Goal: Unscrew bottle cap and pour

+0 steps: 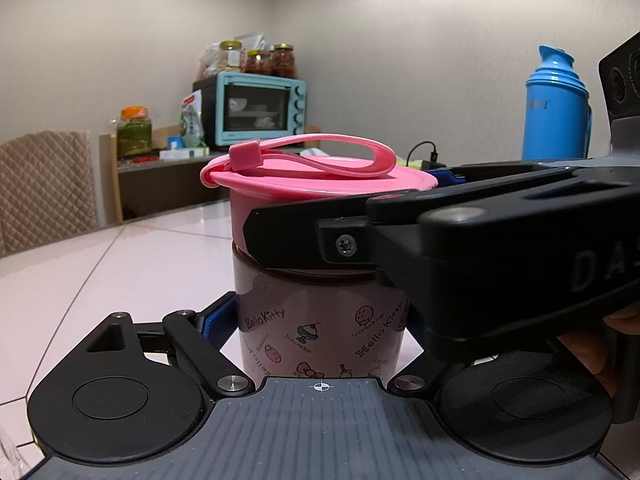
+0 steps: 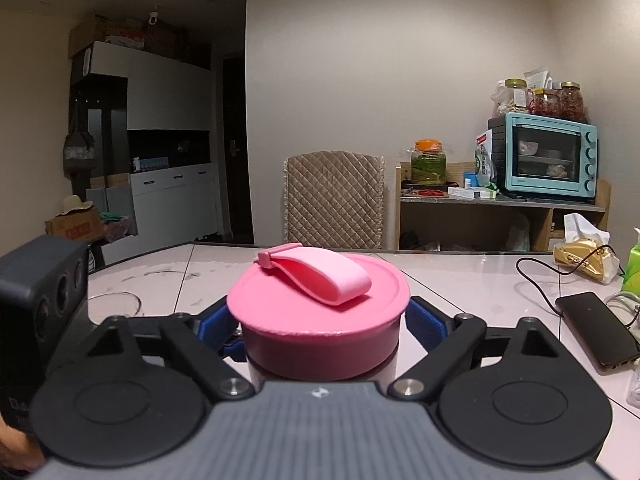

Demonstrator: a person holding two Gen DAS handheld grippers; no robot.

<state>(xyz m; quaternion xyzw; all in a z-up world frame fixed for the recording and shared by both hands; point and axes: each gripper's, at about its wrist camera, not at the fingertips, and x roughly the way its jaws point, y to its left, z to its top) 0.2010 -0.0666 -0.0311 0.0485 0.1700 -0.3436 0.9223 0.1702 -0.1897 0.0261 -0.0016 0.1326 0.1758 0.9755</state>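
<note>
Cap (image 2: pixel 320 320) matt pink plastic; table (image 1: pixel 120 272) glossy, smooth.

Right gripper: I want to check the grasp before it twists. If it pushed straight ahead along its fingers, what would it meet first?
The pink cap. It already sits between the right gripper fingers, close to the palm, so hardly any travel looks free; exact depth is unclear.

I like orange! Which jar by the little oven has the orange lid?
The green-filled jar standing alone left of the oven. The jars on top of the oven have gold lids.
</note>
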